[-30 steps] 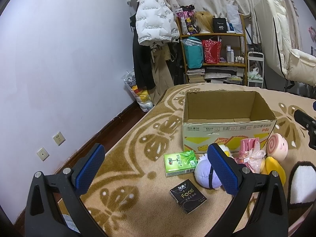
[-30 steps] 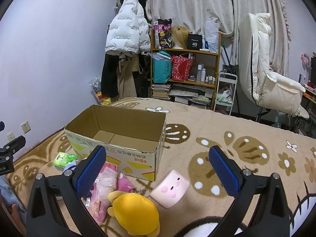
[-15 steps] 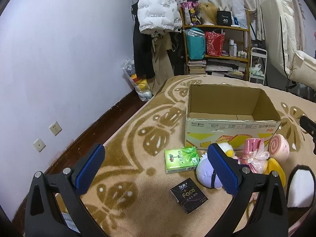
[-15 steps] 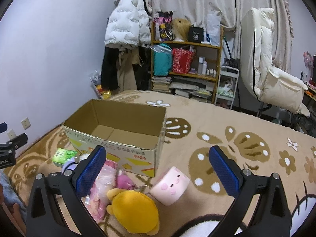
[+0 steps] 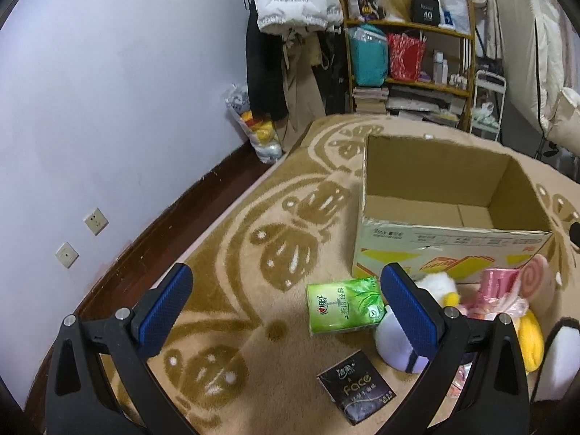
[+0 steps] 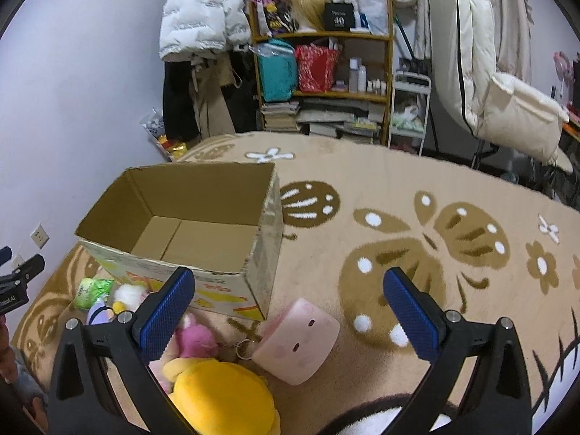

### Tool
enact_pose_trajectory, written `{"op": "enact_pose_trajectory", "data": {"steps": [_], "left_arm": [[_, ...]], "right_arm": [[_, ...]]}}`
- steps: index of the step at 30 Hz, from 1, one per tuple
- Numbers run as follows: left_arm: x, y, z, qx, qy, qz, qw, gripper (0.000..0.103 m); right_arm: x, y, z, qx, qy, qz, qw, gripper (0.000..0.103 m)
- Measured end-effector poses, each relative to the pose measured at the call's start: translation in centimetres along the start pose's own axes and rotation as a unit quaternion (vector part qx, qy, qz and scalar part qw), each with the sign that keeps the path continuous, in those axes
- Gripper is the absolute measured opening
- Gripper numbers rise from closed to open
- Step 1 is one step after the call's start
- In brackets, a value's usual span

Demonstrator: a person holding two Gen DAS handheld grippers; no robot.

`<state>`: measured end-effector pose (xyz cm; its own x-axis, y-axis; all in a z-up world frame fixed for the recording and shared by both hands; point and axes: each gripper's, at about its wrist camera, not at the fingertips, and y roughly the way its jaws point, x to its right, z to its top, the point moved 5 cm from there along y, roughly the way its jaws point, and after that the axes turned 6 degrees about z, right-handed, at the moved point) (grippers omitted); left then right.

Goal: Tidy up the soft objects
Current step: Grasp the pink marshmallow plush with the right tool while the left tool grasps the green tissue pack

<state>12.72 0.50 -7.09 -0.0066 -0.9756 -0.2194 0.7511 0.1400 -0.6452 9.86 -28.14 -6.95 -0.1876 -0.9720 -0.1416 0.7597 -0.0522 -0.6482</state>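
Note:
An empty cardboard box [image 5: 446, 253] [image 6: 203, 282] stands open on the patterned rug. In front of it lie a green tissue pack [image 5: 342, 306] [image 6: 92, 291], a black tissue pack [image 5: 357, 391], a lavender and white plush [image 5: 393, 340], a pink wrapped bundle [image 5: 498, 291], a yellow plush [image 6: 224, 395] [image 5: 531, 340] and a pink square squishy [image 6: 297, 340]. My left gripper [image 5: 286, 304] hovers open above the rug, left of the green pack. My right gripper [image 6: 290, 308] hangs open just above the pink squishy. Neither holds anything.
A black-and-white plush [image 6: 384, 417] [image 5: 554, 359] lies at the near edge. A shelf [image 6: 326, 72] with bags and books, hanging coats [image 5: 290, 36] and a white chair [image 6: 507, 90] stand at the back. The wall [image 5: 108, 108] and dark floor strip run along the rug's left side.
Both grippers have tilted down and moved closer to the rug, so the box and toys sit nearer and larger. Both stay open and nothing was picked up.

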Motion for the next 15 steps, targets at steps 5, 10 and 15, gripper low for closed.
{"op": "enact_pose_trajectory", "data": {"steps": [5, 10, 15], "left_arm": [[0.7, 2.3, -0.1, -0.023, 0.003, -0.001, 0.9997, 0.103], [1.5, 4.2, -0.3, -0.043, 0.006, 0.001, 0.9991, 0.102], [1.9, 5.9, -0.6, -0.063, 0.004, -0.006, 0.998, 0.102]], "right_arm": [[1.1, 1.9, -0.5, -0.032, 0.022, -0.007, 0.999, 0.103], [1.8, 3.3, -1.7, -0.06, 0.055, 0.007, 0.997, 0.103], [2.1, 5.0, -2.8, -0.087, 0.061, 0.012, 0.994, 0.103]]}}
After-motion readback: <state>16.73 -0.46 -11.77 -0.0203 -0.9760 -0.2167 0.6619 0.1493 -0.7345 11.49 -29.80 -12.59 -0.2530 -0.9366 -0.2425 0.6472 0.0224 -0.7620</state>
